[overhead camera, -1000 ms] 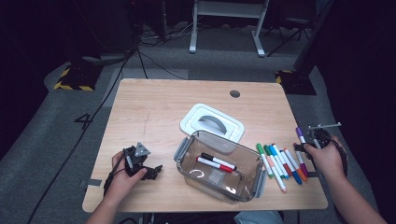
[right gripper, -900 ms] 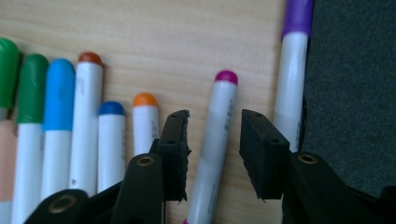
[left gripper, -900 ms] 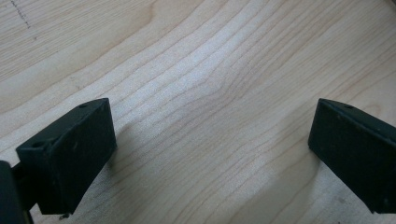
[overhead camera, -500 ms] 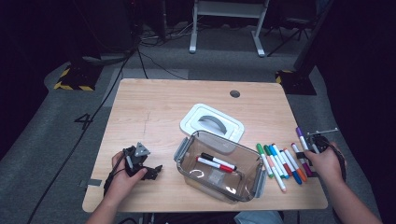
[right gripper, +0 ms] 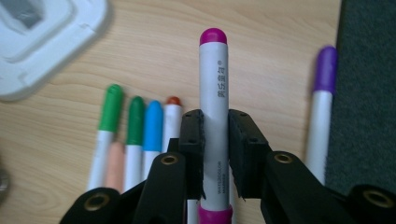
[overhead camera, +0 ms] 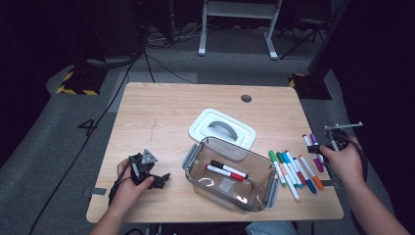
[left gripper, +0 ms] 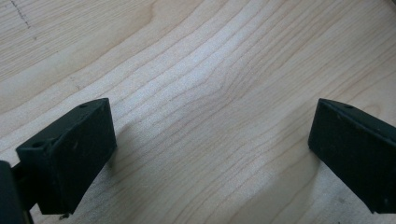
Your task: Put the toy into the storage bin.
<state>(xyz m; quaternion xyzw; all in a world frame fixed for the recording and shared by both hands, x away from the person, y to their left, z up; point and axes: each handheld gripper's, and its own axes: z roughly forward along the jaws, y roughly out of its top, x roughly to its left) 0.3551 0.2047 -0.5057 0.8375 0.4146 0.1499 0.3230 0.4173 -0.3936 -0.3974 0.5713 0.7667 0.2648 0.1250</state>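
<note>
My right gripper [right gripper: 215, 154] is shut on a white marker with a magenta cap [right gripper: 214, 93], which stands straight out between the jaws, above the table's right edge. In the high view the right gripper [overhead camera: 323, 146] is just beyond the row of coloured markers [overhead camera: 293, 171]. A purple-capped marker [right gripper: 322, 98] lies beside it at the table edge. My left gripper [overhead camera: 159, 180] rests at the front left of the table; its jaws [left gripper: 210, 154] stand wide open over bare wood.
A clear plastic container [overhead camera: 192, 157] stands at the front middle and holds a black and a red marker [overhead camera: 227, 170]. Its white lid [overhead camera: 222, 128] lies behind it. The table's right edge [overhead camera: 337, 196] drops to grey floor.
The right hand has lifted slightly at the table's right edge with the marker in its gripper. The left hand has stayed where it was.
</note>
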